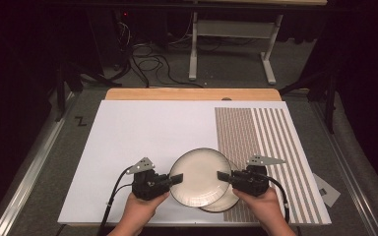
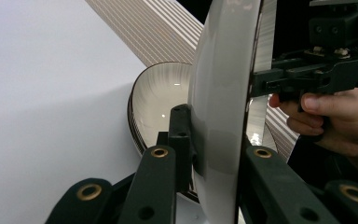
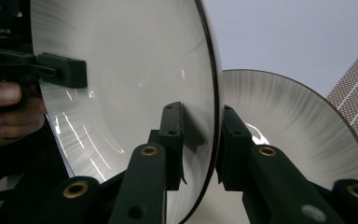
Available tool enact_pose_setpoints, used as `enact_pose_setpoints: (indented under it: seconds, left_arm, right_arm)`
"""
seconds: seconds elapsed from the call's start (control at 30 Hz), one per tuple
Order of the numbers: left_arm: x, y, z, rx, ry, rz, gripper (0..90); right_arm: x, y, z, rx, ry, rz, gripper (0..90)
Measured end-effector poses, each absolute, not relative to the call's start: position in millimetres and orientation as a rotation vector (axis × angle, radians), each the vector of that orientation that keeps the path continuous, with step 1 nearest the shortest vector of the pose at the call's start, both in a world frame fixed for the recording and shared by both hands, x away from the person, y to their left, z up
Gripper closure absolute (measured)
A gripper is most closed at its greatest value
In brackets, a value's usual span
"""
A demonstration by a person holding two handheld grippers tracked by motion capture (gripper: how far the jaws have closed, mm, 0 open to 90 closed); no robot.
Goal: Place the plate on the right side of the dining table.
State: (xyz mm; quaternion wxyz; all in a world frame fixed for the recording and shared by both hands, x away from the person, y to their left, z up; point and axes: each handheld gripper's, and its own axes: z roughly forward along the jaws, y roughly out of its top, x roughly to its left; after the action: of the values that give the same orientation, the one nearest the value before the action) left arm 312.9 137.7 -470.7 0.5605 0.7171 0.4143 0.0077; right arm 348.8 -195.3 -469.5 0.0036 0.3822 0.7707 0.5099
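So both grippers have the top cream ceramic plate with the dark rim [image 1: 199,176] pinched by its edges: left gripper [image 1: 177,178] clamped on the left rim, right gripper [image 1: 223,175] clamped on the right rim. Looks lifted clear of the second matching plate [image 1: 226,202] lying just under it on the white table mat [image 1: 142,132]. Picking up seems done; I'd guess carrying it off and setting it down, maybe toward the brown striped patch [image 1: 256,132] farther back, is what's left.
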Motion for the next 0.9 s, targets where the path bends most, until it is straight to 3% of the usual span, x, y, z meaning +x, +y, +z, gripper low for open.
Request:
enact_pose_setpoints:
  seconds: [0.9]
  left_arm:
    - [318,119,-449,1.701,0.942,0.088,77.3]
  right_arm:
    - [342,-215,-442,1.128,2.314,1.665,82.3]
